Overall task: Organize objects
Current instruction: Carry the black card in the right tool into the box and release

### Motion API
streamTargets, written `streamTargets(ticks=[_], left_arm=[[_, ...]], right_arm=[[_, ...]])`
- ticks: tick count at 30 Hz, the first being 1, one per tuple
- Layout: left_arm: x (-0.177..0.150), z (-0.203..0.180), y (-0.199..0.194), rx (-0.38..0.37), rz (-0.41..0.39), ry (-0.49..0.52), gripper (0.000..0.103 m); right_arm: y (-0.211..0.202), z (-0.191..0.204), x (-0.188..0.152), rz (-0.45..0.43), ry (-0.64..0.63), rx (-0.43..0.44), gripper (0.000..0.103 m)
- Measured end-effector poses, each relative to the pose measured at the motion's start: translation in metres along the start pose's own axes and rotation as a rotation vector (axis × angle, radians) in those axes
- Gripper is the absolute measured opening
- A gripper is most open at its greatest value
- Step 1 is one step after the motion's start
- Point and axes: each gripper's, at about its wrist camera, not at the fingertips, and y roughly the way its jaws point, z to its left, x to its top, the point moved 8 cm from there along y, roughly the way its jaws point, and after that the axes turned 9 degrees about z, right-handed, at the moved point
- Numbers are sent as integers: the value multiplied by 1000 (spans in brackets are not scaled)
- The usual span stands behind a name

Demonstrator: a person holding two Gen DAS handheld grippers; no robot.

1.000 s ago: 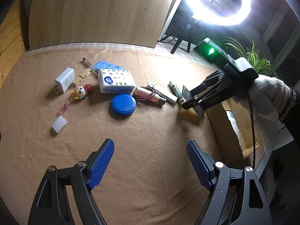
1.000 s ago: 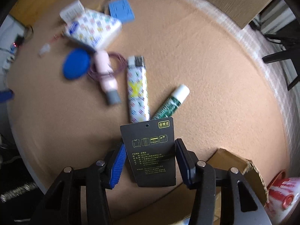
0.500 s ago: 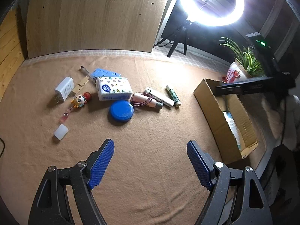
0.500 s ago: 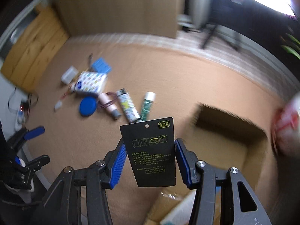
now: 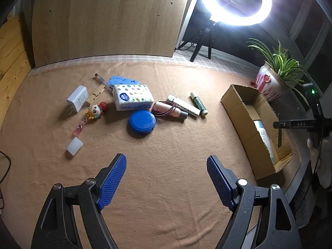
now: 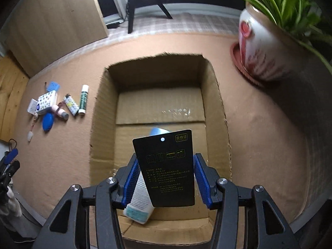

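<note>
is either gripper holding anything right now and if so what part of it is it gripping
The right gripper holds a black hang tag by its two long side edges, lower half, above the cardboard box. The left gripper is open and holds nothing.

**Colours and patterns**

Desk (image 5: 166, 186) cover: plain tan. Cardboard box (image 6: 213, 95): brown. Tag (image 6: 168, 166): black, yellow-green print. Left of the box: green-and-white tube (image 6: 83, 98), solid blue disc (image 5: 142, 121), white pack (image 5: 132, 99) with multicoloured dots. Fingers (image 5: 113, 181): blue, cross-hatched.

ring light (image 5: 235, 2) glaring top right | room dim | fisheye edges bent, dark
</note>
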Motion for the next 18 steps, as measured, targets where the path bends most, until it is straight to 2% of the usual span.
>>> streamTargets(ticks=[7,9,10,12,18], left_arm=[[0,8,1,17,2,-11,83],[0,11,1,23,4,-16,83],[1,13,2,24,5,-17,83],[2,17,2,30,5,-20,83],[22,32,6,68,2,-6,83]], right_arm=[[9,1,-4,9,-11,13,50],[7,-1,-3,1,2,-13,61],[7,-2,-2,-4,4,-28,62],[2,-2,-1,-22,7,-40,62],[-21,7,1,-91,32,14,62]])
